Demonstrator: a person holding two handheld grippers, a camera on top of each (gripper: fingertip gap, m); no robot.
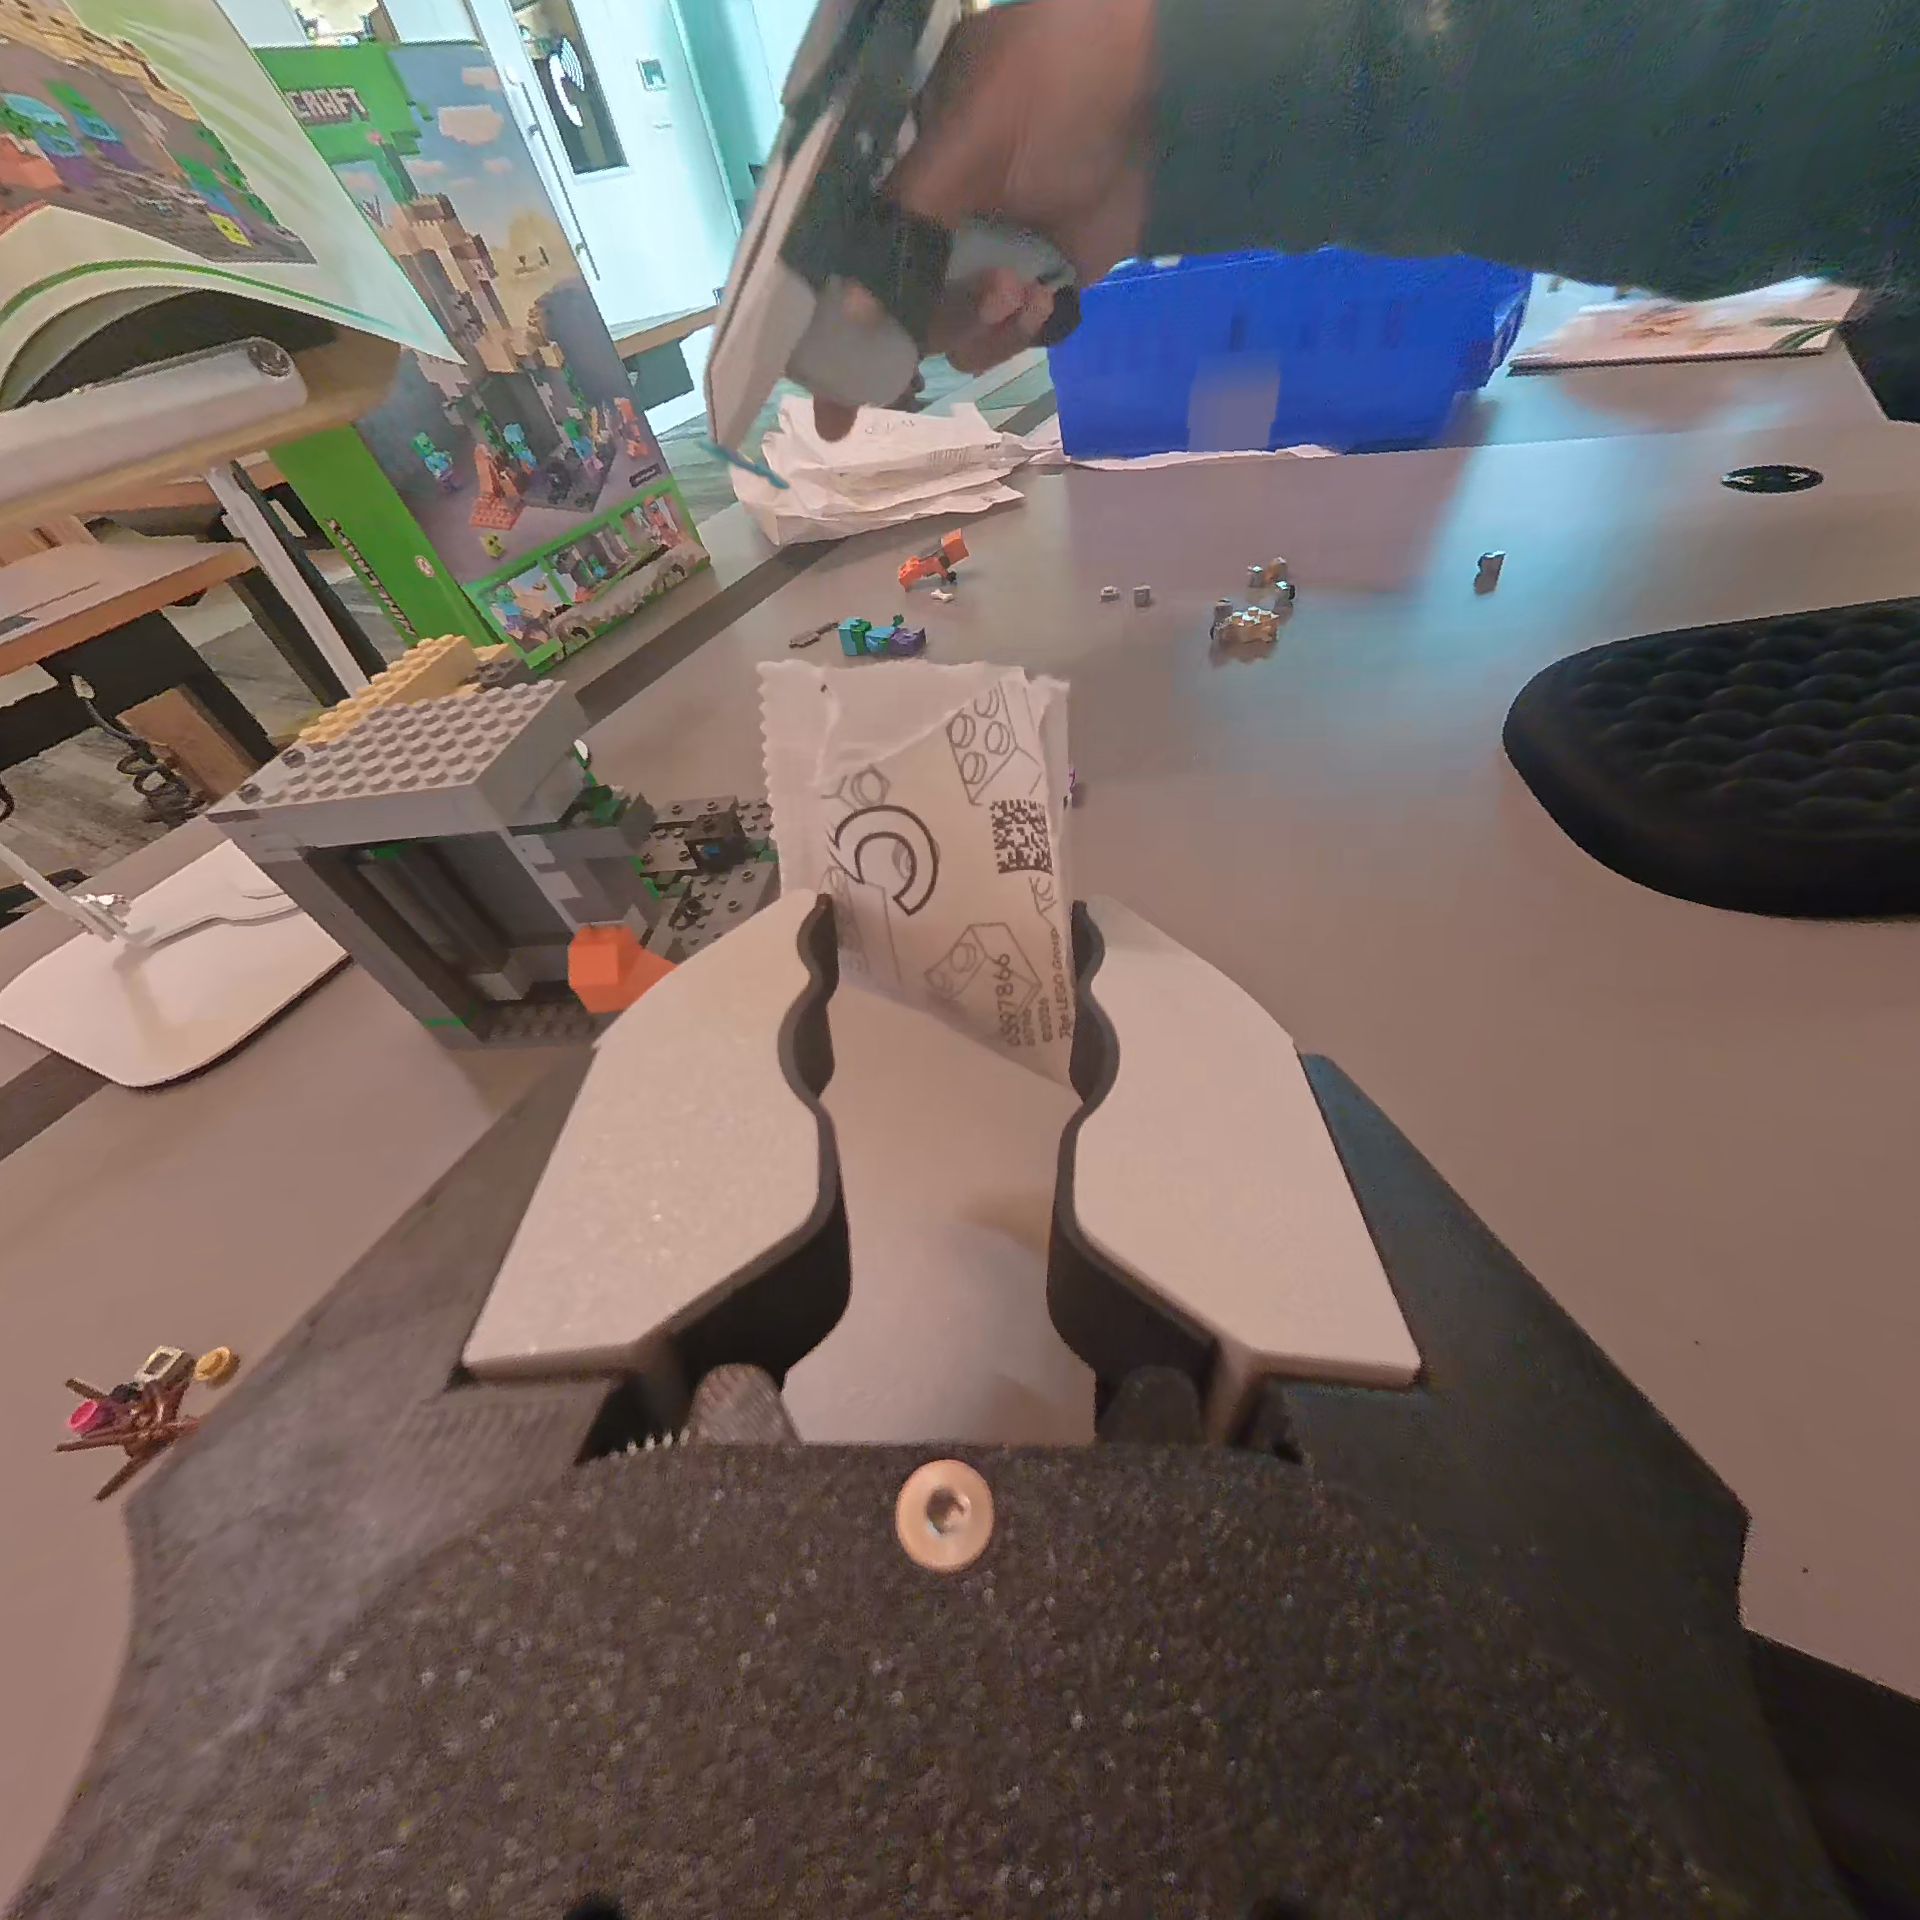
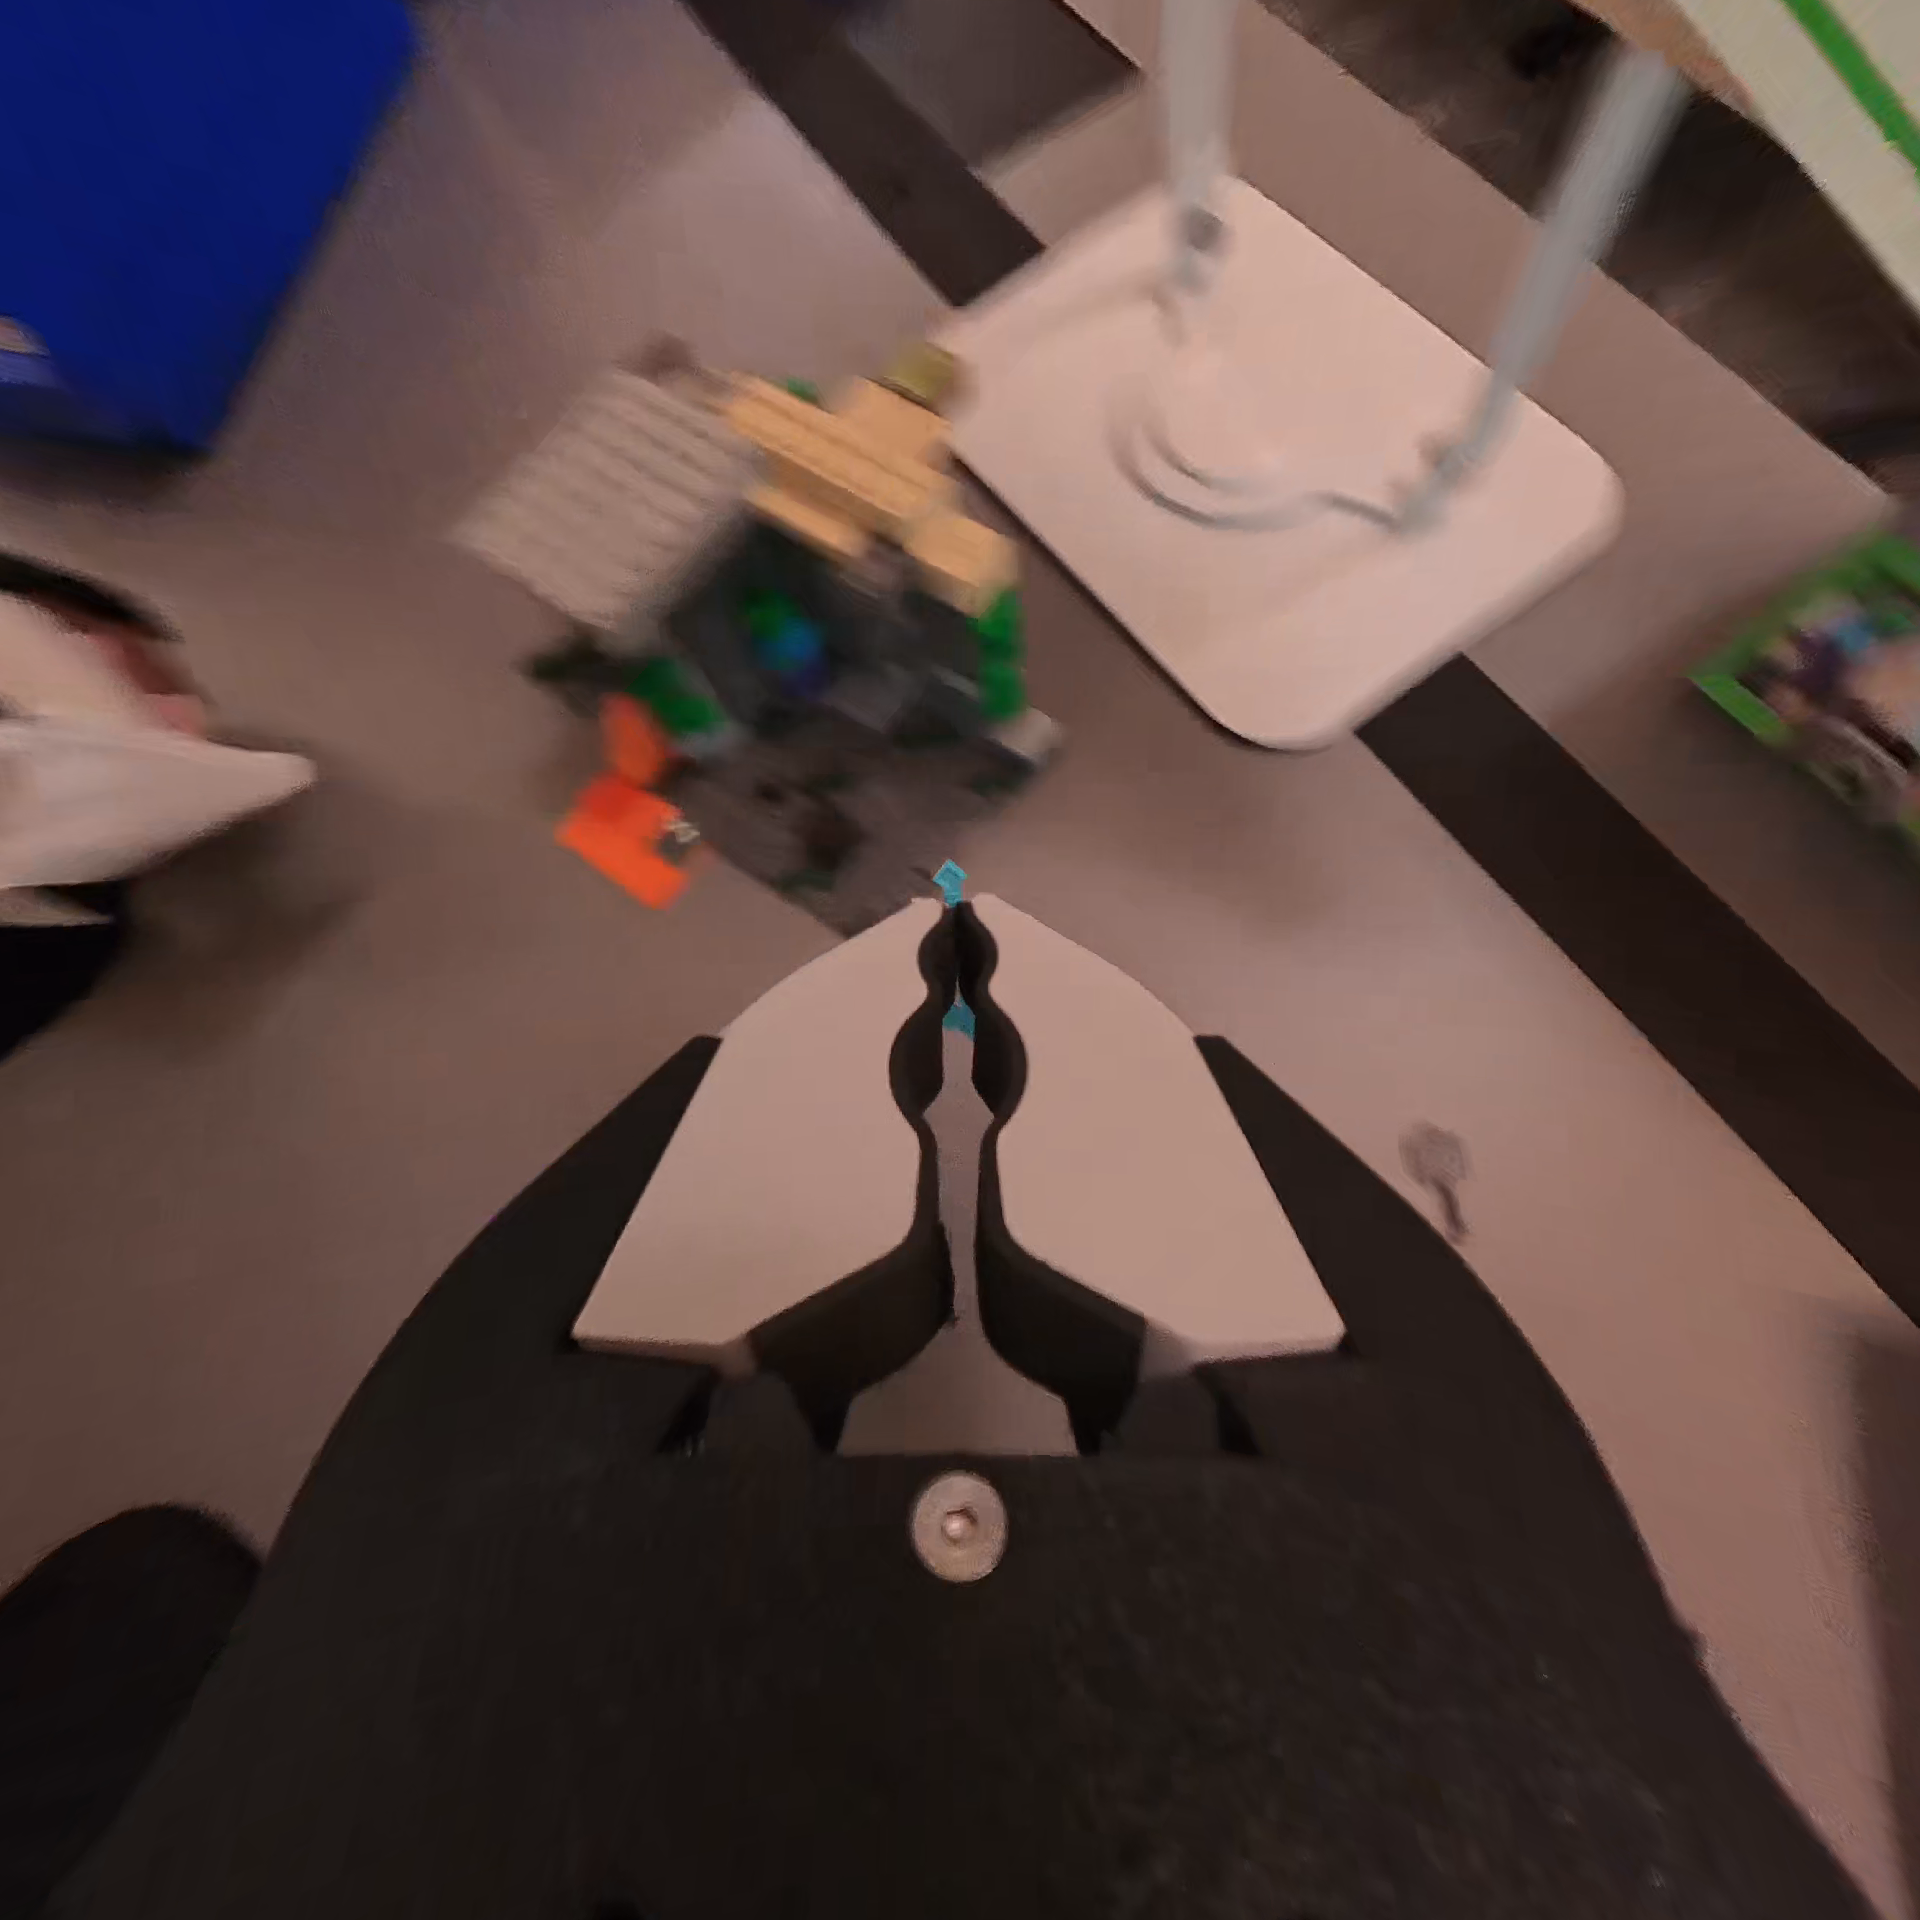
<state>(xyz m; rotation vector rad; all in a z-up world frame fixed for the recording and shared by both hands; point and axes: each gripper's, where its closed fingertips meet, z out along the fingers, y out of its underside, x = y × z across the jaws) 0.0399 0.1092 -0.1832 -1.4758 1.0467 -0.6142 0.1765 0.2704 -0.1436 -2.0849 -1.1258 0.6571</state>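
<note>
Standing at the far left of the left wrist view, a white stand base [image 1: 156, 997] rests on the grey table [image 1: 1351, 1039], with an open instruction booklet [image 1: 156, 187] propped above it. Just right of the base sits a partly built brick model [image 1: 457, 831] with a grey studded roof, tan bricks on top and an orange piece at its foot. Behind the model a green-edged set box [image 1: 499, 416] stands upright. Near the model's front left, at the frame's edge, lies a small cluster of brown and pink pieces [image 1: 135, 1403].

Right of the model, the left gripper [image 1: 951, 935] grasps a white paper bag [image 1: 925, 821] printed with brick outlines; the bag stands upright between the fingers, its torn top open, and both fingertips press its lower sides. Beyond the bag, loose small pieces [image 1: 883, 634] and more empty paper bags [image 1: 883, 468] lie on the table, with a blue bin [image 1: 1278, 343] further right and a black textured pad [image 1: 1745, 758] at the right edge.

Above the model, in the blurred right wrist view, the right gripper [image 2: 956, 914] is clenched on a thin turquoise piece [image 2: 951, 883], whose tip pokes out past the fingertips. The same gripper appears in the left wrist view, held in a hand [image 1: 997, 208] over the empty bags.
</note>
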